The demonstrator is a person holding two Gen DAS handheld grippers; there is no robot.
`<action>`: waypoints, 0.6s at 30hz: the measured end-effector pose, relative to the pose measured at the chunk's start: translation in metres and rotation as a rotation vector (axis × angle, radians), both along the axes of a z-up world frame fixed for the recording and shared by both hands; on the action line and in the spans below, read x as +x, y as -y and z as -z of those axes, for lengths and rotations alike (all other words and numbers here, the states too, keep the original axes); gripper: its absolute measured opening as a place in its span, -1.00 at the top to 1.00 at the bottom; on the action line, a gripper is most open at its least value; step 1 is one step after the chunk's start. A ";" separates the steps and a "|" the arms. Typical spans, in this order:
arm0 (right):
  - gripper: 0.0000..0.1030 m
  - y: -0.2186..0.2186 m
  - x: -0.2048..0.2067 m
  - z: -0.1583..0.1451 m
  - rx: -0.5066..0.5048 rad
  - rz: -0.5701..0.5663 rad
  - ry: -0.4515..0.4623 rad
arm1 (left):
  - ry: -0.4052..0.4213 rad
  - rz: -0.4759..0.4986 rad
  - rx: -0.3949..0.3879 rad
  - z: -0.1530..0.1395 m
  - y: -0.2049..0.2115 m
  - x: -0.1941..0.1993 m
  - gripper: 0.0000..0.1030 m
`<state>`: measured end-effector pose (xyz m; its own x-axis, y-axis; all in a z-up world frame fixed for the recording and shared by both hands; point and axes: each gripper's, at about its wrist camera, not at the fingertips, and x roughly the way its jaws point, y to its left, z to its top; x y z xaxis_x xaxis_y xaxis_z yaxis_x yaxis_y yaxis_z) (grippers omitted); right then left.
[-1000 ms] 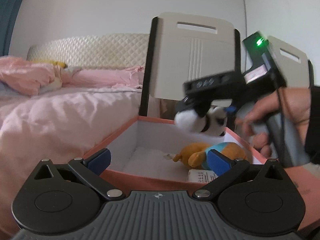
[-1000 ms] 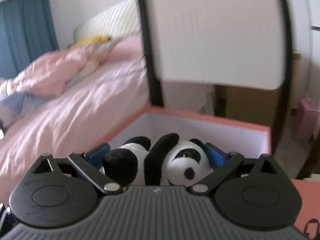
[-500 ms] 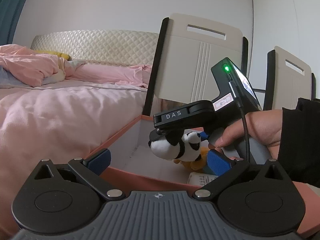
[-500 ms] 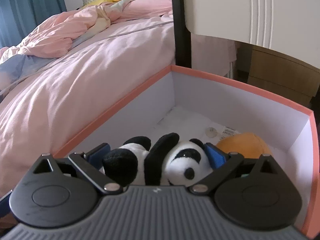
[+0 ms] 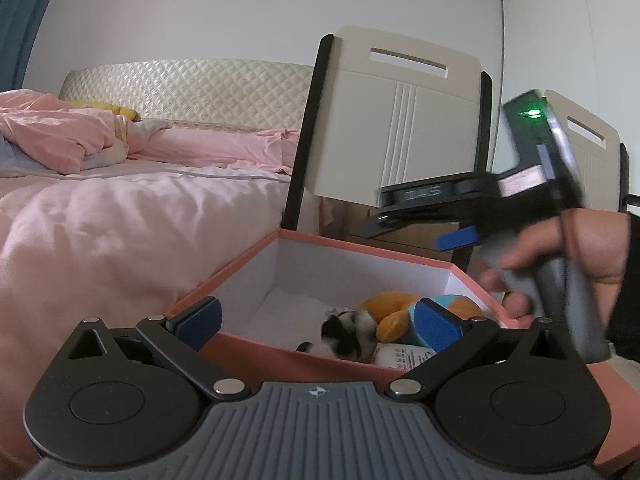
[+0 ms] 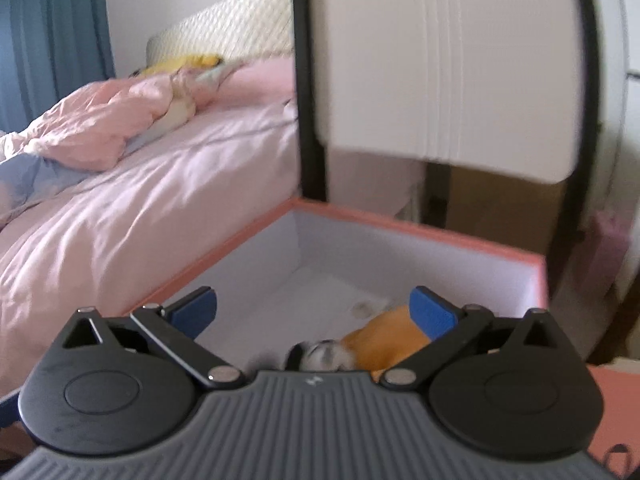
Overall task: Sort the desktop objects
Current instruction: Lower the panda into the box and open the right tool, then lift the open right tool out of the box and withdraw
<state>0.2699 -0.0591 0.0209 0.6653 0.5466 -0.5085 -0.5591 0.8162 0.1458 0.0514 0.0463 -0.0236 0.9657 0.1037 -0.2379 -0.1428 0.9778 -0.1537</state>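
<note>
Panda plush [image 5: 348, 334] lies in the pink box [image 5: 360, 246], beside the orange plush [image 5: 394, 308].
Right gripper [image 6: 314, 306] jaws opening, nothing between; left gripper [image 5: 316, 316] wide, empty.

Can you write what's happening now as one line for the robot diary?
right gripper: opening, empty | panda toy: in pink box, beside orange plush | left gripper: open, empty

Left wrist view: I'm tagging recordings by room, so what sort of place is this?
Most likely a bedroom: a bed with pink bedding, a quilted headboard, and a blue curtain beside it.
</note>
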 end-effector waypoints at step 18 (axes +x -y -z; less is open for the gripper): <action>-1.00 0.159 -0.045 -0.006 0.074 0.334 0.132 | 0.010 0.020 0.101 0.004 0.023 -0.004 -1.00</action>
<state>0.2253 -0.2182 0.0272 0.8706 0.3201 -0.3735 -0.2814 0.9469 0.1555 0.0472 0.0235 -0.0274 0.9702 0.1071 -0.2174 -0.1217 0.9910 -0.0551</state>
